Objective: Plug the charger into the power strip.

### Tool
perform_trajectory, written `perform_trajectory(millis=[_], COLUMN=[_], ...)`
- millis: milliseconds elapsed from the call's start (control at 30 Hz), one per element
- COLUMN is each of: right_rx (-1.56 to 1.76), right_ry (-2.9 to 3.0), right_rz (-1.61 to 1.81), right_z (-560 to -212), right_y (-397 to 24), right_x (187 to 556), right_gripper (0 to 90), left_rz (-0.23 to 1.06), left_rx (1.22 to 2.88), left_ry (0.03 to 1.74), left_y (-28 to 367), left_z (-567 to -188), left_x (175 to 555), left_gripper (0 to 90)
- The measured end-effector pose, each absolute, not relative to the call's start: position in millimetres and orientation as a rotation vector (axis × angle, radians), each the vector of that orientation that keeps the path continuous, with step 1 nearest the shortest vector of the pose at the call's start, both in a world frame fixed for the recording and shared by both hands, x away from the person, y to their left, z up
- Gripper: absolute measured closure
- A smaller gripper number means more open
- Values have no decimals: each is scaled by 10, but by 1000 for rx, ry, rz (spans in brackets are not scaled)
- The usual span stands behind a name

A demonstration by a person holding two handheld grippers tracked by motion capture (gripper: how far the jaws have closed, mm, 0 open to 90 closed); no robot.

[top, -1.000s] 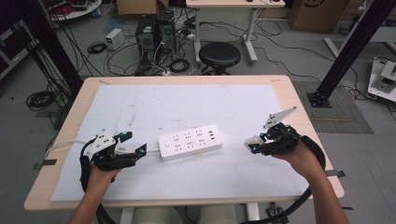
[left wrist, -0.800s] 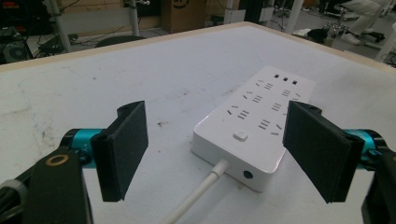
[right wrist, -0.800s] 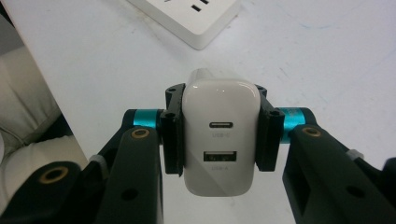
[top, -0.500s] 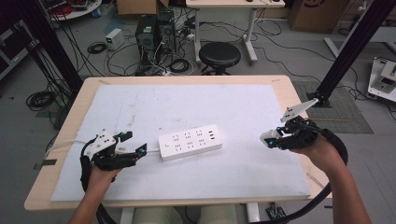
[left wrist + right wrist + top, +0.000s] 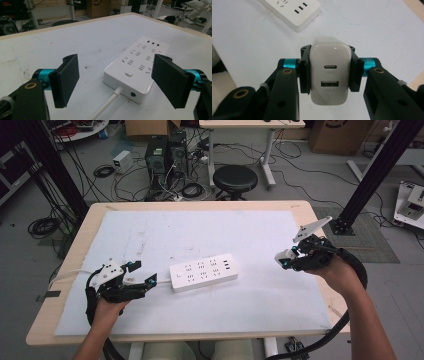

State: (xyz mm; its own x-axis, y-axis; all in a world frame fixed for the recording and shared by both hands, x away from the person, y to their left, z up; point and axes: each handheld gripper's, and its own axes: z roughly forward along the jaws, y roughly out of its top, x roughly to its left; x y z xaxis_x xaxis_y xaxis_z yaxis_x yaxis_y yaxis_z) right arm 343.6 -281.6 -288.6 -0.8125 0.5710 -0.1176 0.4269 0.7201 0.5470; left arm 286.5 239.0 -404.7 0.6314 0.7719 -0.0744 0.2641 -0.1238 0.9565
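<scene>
A white power strip lies on the white mat in the middle of the table, its cable leaving at its left end. My left gripper rests open just left of that end; in the left gripper view the strip sits between and beyond the two black pads. My right gripper hovers off to the right of the strip, shut on a white USB charger whose two ports face the camera. The strip's right end lies beyond it.
The white mat covers most of the wooden table. Past the far edge on the floor stand a round black stool, computer cases and tangled cables. A black frame post rises at the right.
My right gripper, holding the charger, has swung out to the right and away from the strip, then stayed near the mat's right edge. The left gripper has hardly moved.
</scene>
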Motion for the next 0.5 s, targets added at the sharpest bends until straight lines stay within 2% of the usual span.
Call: perform_trajectory(millis=[500], right_rx=[622], right_ry=[2699], right_rz=[654], right_z=[-2776], right_y=[-2343], right_x=[3672], right_gripper=[630], left_rz=[547], left_rx=[1678], left_ry=[860], left_y=[2416], left_z=[-4055], left_x=[2852], left_gripper=[224])
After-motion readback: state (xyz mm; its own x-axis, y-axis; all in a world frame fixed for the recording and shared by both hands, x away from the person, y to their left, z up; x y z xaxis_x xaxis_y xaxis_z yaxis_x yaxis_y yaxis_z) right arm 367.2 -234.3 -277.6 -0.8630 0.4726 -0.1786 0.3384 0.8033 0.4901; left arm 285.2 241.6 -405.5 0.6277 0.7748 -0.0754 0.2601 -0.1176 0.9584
